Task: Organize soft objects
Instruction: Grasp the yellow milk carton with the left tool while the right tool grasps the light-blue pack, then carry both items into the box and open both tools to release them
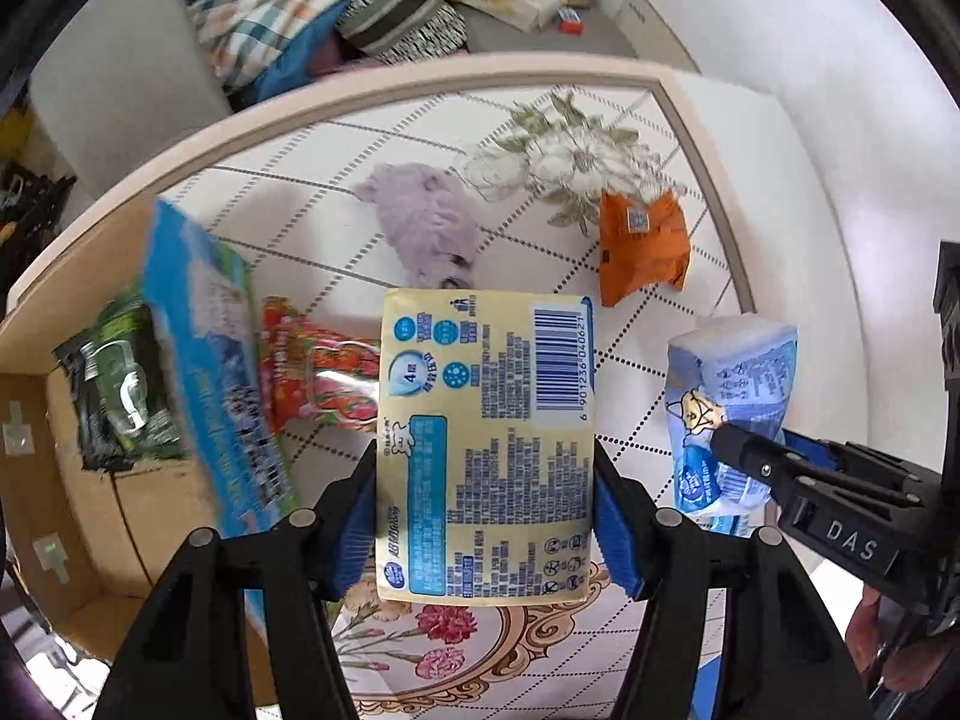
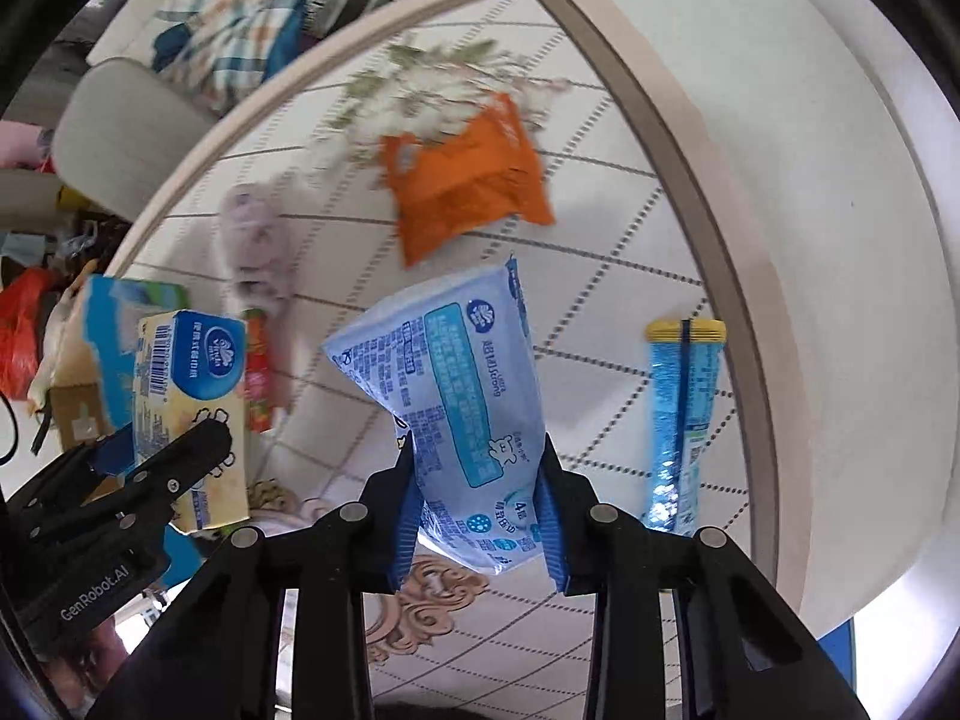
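Table: it has a pale raised rim and a white cloth with dotted grid lines and flower prints; all loose things lie on this cloth.
Cardboard box: it stands open at the left side of the table; a blue carton leans over its edge, and a dark green packet sits inside against the wall.
Yellow tissue pack: a flat, pale yellow rectangle with a barcode, blue round icons and dense blue print; it is lifted above the cloth, between the box and the middle of the table.
Left gripper: its two blue pads are clamped on the long sides of the yellow tissue pack.
Blue tissue pack: light blue soft plastic with a darker blue text panel; it is pinched narrow at the grip and wider at the far end, and it is held above the right part of the table.
Right gripper: its fingers are closed on the lower part of the blue tissue pack.
Orange packet: crumpled, it lies on the cloth near the far right rim.
Purple plush toy: it lies near the middle of the table, beyond the yellow tissue pack.
Red packet: shiny, it lies between the box and the yellow tissue pack.
Blue stick packet: long and narrow with a yellow end, it lies near the right rim.
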Tool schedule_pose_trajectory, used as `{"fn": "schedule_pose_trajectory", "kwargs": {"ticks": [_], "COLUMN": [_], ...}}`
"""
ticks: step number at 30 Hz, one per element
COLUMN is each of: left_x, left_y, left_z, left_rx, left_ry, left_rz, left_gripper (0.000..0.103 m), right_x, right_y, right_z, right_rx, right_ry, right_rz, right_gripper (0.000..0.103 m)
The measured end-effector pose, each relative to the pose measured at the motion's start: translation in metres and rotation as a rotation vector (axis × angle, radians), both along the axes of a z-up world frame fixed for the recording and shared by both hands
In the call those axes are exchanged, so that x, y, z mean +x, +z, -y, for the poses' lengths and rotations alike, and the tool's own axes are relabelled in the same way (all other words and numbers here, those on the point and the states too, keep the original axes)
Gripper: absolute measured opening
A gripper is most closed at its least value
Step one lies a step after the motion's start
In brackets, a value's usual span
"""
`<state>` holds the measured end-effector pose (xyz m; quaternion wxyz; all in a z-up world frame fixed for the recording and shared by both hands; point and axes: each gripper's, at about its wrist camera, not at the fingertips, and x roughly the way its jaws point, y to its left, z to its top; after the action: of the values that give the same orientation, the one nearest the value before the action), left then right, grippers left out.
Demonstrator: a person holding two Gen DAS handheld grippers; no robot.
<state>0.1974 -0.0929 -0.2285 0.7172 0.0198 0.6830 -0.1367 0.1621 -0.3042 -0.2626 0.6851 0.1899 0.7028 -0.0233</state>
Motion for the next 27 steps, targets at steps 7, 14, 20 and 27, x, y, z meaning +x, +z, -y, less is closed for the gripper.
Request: {"fn": "schedule_pose_trajectory", "kwargs": {"ticks": [7, 14, 20, 27], "left_x": [0.002, 0.001, 0.011, 0.032], "left_y": [0.083, 0.132, 0.113, 0.053], "left_z": [-0.056, -0.169, -0.262, -0.325], "left_rx": [-0.041, 0.033, 0.103, 0.133], "left_ry": [0.1, 0.216, 0.27, 0.304], "left_rz": [0.107, 0.206, 0.182, 0.081], "left_gripper": [0.06, 0.06, 0.06, 0.06], "right_x": [0.0, 0.002, 0.014, 0.022], "right_y": [0.063, 0.121, 0.119, 0.069], "right_z": [-0.045, -0.14, -0.241, -0.322], "right_rx": [0.048, 0.121, 0.138, 0.097], "right_ry": [0.064, 0.134, 0.179, 0.208], "right_rz": [0.081, 0.182, 0.179, 0.098], "right_gripper": [0.035, 0.035, 0.035, 0.035]}}
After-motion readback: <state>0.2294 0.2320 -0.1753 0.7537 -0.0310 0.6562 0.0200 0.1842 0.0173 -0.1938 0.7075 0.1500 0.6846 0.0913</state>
